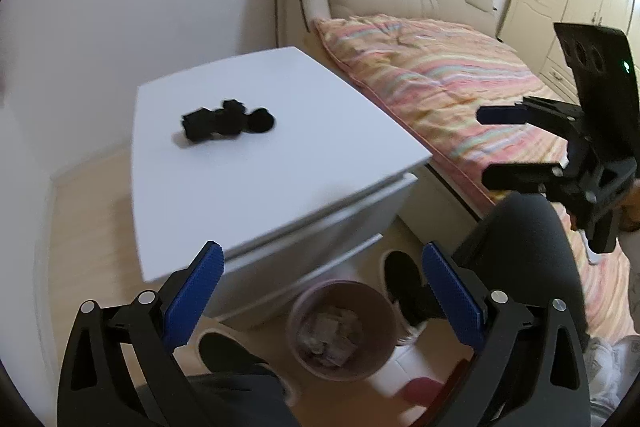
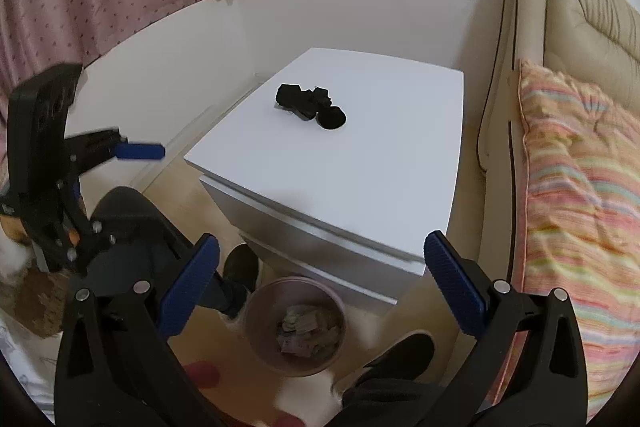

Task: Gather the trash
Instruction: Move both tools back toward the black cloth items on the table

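White table (image 1: 304, 131) beside a bed (image 1: 460, 87) carries black scraps (image 1: 228, 121); bin (image 1: 340, 331) on the floor below. Both hand-held grippers, left (image 1: 320, 267) and right (image 2: 322, 259), released, empty.

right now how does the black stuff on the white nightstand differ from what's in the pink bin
The black crumpled pieces lie exposed on the white nightstand top, dark and clustered in a short row. The pale grey-beige crumpled scraps sit lower, inside the round pink bin on the floor by the nightstand's front. Both look like small crumpled trash.
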A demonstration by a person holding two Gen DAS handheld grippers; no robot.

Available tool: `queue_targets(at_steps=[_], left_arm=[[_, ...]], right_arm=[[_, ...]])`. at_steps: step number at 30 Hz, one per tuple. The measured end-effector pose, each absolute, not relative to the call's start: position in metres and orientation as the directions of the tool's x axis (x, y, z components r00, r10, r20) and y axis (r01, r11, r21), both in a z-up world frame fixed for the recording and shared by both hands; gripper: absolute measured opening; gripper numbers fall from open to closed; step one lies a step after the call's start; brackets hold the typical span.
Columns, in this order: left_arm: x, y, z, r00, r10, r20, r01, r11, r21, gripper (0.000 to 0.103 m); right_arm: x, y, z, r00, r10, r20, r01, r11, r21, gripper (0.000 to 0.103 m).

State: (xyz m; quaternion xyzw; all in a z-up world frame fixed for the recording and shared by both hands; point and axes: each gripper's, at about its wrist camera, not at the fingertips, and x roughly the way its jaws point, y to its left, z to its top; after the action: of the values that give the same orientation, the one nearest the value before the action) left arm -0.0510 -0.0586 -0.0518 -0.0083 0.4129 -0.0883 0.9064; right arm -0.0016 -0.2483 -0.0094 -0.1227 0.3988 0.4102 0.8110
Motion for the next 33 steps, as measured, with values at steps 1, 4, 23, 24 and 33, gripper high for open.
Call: queue_targets(at_steps=[1,4,23,24,33], left_arm=[[-0.050,-0.056,-0.051,0.649,-0.162,-0.743,0.145,0.986,-0.088,0.095],[-0.048,-0.048,-0.048,0.662,-0.149,-0.735,0.124,0.988,-0.088,0.095],[-0.010,-0.002,-0.038,0.699,-0.070,-0.711,0.016,0.996,-0.082,0.095],[-0.009,0.000,-0.037,0.702,-0.069,-0.709,0.011,0.996,-0.086,0.095],[0.001,0.019,-0.037,0.697,-0.072,-0.713,-0.024,0.992,-0.124,0.095]], right_arm=[[-0.001,-0.247,-0.010,0.345,0.567,-0.748,-0.766,0.631,0.125,0.100],[0.003,-0.242,-0.011,0.333,0.571,-0.750,-0.769,0.625,0.133,0.100],[0.087,-0.157,-0.020,0.218,0.512,-0.831,-0.870,0.488,0.072,0.100],[0.092,-0.152,-0.023,0.213,0.503,-0.838,-0.875,0.480,0.067,0.100],[0.132,-0.106,-0.048,0.144,0.450,-0.881,-0.915,0.400,0.054,0.100]])
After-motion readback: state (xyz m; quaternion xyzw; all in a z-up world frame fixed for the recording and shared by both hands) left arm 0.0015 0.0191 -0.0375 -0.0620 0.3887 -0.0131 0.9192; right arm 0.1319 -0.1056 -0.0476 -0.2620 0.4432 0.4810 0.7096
